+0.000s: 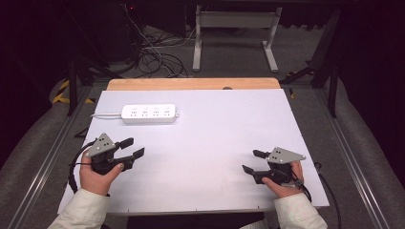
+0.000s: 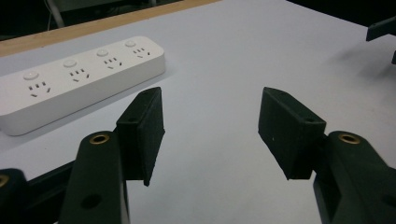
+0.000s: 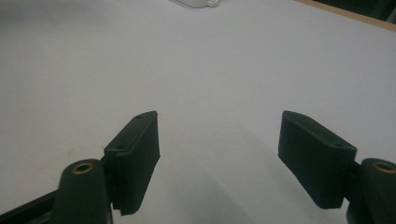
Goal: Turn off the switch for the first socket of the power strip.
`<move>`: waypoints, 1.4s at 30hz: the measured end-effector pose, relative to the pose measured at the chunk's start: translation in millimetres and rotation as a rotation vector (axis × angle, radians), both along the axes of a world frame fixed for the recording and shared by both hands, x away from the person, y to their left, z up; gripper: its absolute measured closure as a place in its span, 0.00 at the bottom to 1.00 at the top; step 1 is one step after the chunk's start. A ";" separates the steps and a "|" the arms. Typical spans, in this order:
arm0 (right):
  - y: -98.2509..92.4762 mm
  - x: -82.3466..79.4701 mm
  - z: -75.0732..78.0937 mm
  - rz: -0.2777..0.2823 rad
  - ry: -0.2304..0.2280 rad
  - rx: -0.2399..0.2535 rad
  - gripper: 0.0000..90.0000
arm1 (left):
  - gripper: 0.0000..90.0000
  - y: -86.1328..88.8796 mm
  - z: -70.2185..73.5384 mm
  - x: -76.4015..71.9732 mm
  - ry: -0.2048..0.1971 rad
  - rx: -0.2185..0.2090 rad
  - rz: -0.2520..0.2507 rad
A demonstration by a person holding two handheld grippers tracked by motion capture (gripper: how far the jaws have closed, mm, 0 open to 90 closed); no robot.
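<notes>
A white power strip [image 1: 150, 113] with several sockets lies on the white table [image 1: 210, 143] toward the back left, its cord running off to the left. My left gripper [image 1: 133, 148] is held low near the table's left front, open, with nothing between its jaws; the power strip [image 2: 74, 79] lies ahead and to the left of its fingers [image 2: 142, 128]. At the right front, my right gripper [image 1: 250, 161] is open and empty too, pointing left across bare table. An end of the power strip [image 3: 196, 3] peeks in at the top of the right gripper view.
A wooden strip [image 1: 193, 84] edges the table's far side. Beyond it stand a white metal frame [image 1: 234, 28] and loose cables [image 1: 155, 57] on the floor. Metal rails [image 1: 47, 152] run along both sides of the table. The other gripper's jaw [image 2: 380, 30] shows at the far right.
</notes>
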State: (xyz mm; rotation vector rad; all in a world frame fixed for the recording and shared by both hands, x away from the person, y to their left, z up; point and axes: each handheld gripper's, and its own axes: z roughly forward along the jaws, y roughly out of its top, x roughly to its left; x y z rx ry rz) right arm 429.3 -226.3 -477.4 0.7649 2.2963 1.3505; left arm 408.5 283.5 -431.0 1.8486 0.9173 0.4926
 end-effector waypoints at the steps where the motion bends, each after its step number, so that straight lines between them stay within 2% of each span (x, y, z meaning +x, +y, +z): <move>1: 0.0 0.0 0.0 0.000 0.000 0.001 0.32 | 0.45 0.9 0.8 1.2 -0.002 0.011 0.000; 12: 0.7 0.2 -0.4 0.004 0.003 -0.001 0.33 | 0.45 2.9 9.5 13.8 0.008 0.024 0.014; 18: 0.5 0.6 -0.8 0.006 0.004 0.001 0.33 | 0.45 5.2 15.7 20.3 -0.002 0.049 0.018; 30: 1.2 0.5 -0.6 0.010 0.003 0.003 0.33 | 0.47 8.8 25.3 32.7 0.000 0.055 0.035; 31: 1.3 0.5 -0.6 0.010 0.003 0.004 0.33 | 0.47 10.1 26.7 34.4 -0.006 0.073 0.028; 33: 1.3 0.4 -0.6 0.010 0.003 0.000 0.33 | 0.47 10.4 28.2 36.6 -0.001 0.077 0.031; 35: 1.2 0.5 -0.7 0.009 0.003 -0.006 0.33 | 0.50 10.7 29.8 38.8 0.008 0.064 0.034; 42: 2.1 0.1 -0.7 0.014 0.004 -0.003 0.33 | 0.67 12.6 34.9 48.7 0.017 0.088 0.045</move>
